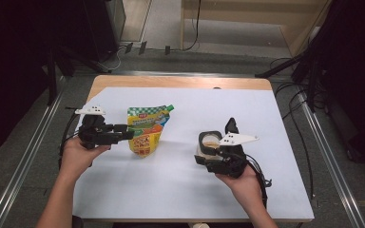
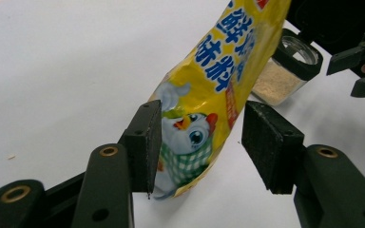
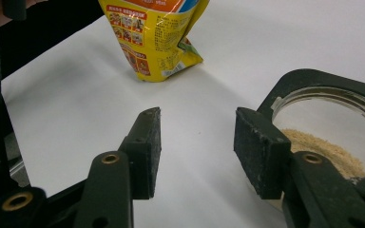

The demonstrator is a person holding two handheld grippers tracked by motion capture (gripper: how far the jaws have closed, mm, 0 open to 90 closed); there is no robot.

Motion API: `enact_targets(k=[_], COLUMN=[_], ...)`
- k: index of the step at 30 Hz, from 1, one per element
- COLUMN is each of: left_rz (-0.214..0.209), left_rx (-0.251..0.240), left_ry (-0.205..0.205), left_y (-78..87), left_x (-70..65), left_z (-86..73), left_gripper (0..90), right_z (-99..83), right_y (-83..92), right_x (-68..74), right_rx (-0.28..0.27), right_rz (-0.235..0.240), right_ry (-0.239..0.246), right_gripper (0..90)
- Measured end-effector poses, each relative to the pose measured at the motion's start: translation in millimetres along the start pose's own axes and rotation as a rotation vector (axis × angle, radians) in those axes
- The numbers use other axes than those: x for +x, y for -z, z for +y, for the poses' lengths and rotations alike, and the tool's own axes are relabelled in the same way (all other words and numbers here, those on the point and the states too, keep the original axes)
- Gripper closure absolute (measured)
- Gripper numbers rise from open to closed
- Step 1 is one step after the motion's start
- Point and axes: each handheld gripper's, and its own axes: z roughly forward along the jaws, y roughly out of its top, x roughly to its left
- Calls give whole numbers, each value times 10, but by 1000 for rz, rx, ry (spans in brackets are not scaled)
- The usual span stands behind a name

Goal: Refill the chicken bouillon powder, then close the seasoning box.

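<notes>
High view: the left tool (image 1: 123,132), left of centre, meets the upright yellow pouch (image 1: 147,130); the right tool (image 1: 208,153), right of centre, sits at the jar (image 1: 210,140) on the white surface (image 1: 180,190).

Left tool view: released, jaws astride the pouch (image 2: 209,109), one pad just beside it.

Right tool view: released, nothing between the jaws; jar (image 3: 328,128) at right, pouch (image 3: 154,38) top centre.
</notes>
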Motion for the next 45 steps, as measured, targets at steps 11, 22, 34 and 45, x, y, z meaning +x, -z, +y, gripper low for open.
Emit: enact_targets(k=[11,22,34,45], left_rz=[-14,24,85,74], left_rx=[-14,-3,-2,21], left_ry=[7,21,55,39], left_y=[107,137,68,7], left_x=[59,124,236,210], left_z=[-16,-82,-149,-139], left_gripper=[476,473,480,472], right_z=[31,132,242,276], right_y=[92,169,439,781], right_x=[-54,-64,-165,-341], right_rx=[1,10,-9,-44], right_rz=[6,0,-39,-83], right_ry=[-20,-15,-31,-55], right_gripper=[594,751,900,900])
